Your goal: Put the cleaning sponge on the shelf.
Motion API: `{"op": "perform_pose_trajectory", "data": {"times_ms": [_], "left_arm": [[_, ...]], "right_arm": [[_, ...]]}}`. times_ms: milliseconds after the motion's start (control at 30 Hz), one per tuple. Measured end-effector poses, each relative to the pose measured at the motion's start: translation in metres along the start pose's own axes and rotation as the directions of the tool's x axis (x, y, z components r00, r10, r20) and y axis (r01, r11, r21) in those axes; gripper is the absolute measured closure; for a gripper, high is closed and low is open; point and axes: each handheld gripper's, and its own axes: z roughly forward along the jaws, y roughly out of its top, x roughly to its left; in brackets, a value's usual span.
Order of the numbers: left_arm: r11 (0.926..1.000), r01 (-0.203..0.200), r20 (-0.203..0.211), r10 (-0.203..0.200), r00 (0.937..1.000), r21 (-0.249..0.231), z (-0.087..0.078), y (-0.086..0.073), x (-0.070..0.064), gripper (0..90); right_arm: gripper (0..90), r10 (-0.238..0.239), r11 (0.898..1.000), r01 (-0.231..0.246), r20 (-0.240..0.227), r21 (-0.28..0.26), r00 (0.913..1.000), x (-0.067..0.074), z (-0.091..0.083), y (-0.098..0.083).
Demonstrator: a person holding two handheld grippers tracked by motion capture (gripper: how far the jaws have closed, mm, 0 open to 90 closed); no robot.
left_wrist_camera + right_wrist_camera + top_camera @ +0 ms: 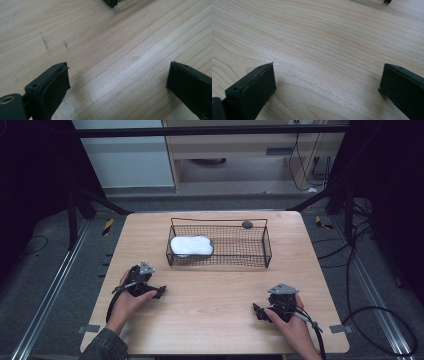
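Note:
A black wire basket [267, 243] stands at the middle back of the wooden table [215, 305]. Inside its left end lies a white folded cloth [190, 246]. A small dark round object [247, 224] sits at the basket's far rim. My left gripper [159, 292] rests on the table at the front left, held by a hand, open with nothing between its jaws. My right gripper [257, 312] rests at the front right, also open and empty. In the left gripper view the gripper [117, 75] has bare wood between its jaws, and the right gripper [327, 77] shows the same in its own view.
A basket corner [111, 3] peeks in at the top of the left gripper view, and another corner [387, 1] at the top right of the right gripper view. Faint dark marks [45, 43] streak the wood. Cables lie on the floor [380, 320] to the right.

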Motion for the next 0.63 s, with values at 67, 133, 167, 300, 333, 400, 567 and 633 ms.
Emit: {"op": "perform_pose_trajectory", "data": {"times_ms": [67, 133, 167, 300, 333, 400, 567, 633], "left_arm": [[0.9997, 0.021, 0.013, -0.020, 0.9997, -0.012, 0.001, -0.002, 0.002, 2.6], [0.9994, 0.031, 0.018, -0.030, 0.9994, -0.018, 0.002, -0.003, 0.003, 2.0], [0.9990, 0.037, 0.020, -0.037, 0.9991, -0.026, 0.002, -0.004, 0.003, 1.6], [0.9962, 0.070, 0.039, -0.068, 0.9969, -0.052, 0.004, -0.009, 0.006, 0.0], [0.9945, 0.084, 0.047, -0.081, 0.9956, -0.062, 0.005, -0.011, 0.006, 0.0], [0.9920, 0.091, 0.051, -0.087, 0.9949, -0.087, 0.005, -0.014, 0.007, 0.0], [0.9904, 0.109, 0.032, -0.106, 0.9938, -0.085, 0.004, -0.015, 0.005, 0.0], [0.9904, 0.109, 0.033, -0.107, 0.9938, -0.085, 0.004, -0.015, 0.005, 0.0]], "right_arm": [[0.4, 0.000, 1.000, 0.000, 0.000, 0.000, 1.0000, 0.000, 0.000, 0.000], [0.4, 0.000, 1.000, 0.000, 0.000, 0.000, 1.0000, 0.000, 0.000, 0.000], [0.3, 0.000, 1.000, 0.000, 0.000, 0.000, 1.0000, 0.000, 0.000, 0.000], [0.4, 0.000, 1.000, 0.000, -0.001, 0.000, 1.0000, 0.000, 0.000, 0.000], [0.4, 0.000, 1.000, 0.000, -0.001, 0.000, 1.0000, 0.000, 0.000, 0.000], [0.3, 0.000, 1.000, 0.000, 0.000, 0.000, 1.0000, 0.000, 0.000, 0.000], [0.3, 0.000, 1.000, 0.000, 0.000, 0.000, 1.0000, 0.000, 0.000, 0.000], [0.3, 0.002, 1.000, -0.002, 0.000, 0.000, 1.0000, 0.000, 0.000, 0.000]]}}
